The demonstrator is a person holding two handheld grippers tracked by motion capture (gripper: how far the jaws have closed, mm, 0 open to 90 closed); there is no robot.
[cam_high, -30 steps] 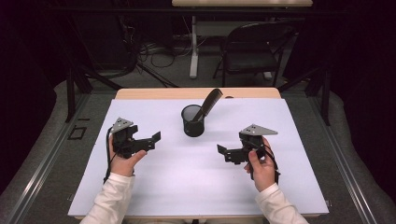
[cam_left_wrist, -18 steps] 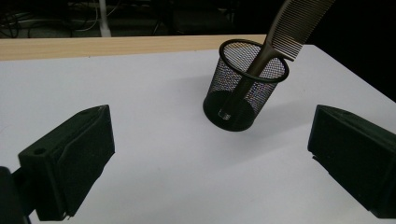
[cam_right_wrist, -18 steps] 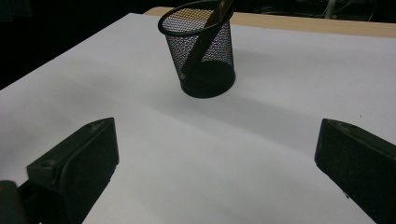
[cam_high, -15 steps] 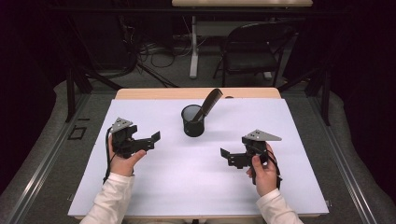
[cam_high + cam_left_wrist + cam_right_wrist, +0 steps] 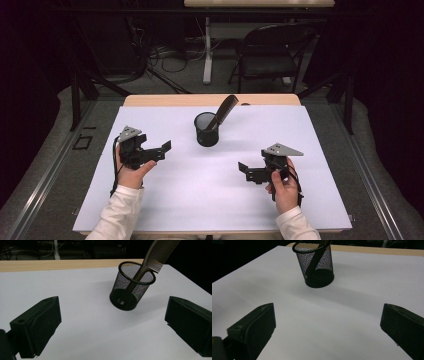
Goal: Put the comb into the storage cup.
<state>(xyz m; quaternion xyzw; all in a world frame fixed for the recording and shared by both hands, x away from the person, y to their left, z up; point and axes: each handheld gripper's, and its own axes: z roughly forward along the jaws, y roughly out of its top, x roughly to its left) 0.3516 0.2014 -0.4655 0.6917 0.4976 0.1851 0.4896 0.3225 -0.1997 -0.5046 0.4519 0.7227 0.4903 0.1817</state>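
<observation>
A black mesh cup point(image 5: 206, 130) stands upright on the white table cover point(image 5: 210, 200), a little behind the middle. A dark comb point(image 5: 224, 111) rests in it, handle down, and leans toward the right. My left gripper point(image 5: 161, 151) is held open to the left of the cup, with nothing between its jaws. My right gripper point(image 5: 246, 172) is open too, nearer the front and to the right of the cup. The left gripper view has the cup point(image 5: 131, 287) and comb point(image 5: 158, 253) ahead of the open gripper point(image 5: 112, 315). The right gripper view puts the cup point(image 5: 317, 265) farther off beyond the open gripper point(image 5: 327, 317).
The white cover leaves a strip of wooden tabletop point(image 5: 165, 100) bare along the far edge. Behind the table stand a black chair point(image 5: 272, 52) and a white table leg point(image 5: 207, 55), with cables on the floor.
My right gripper has drawn back toward the person and a little to the right, away from the cup. The left gripper, cup and comb have stayed put.
</observation>
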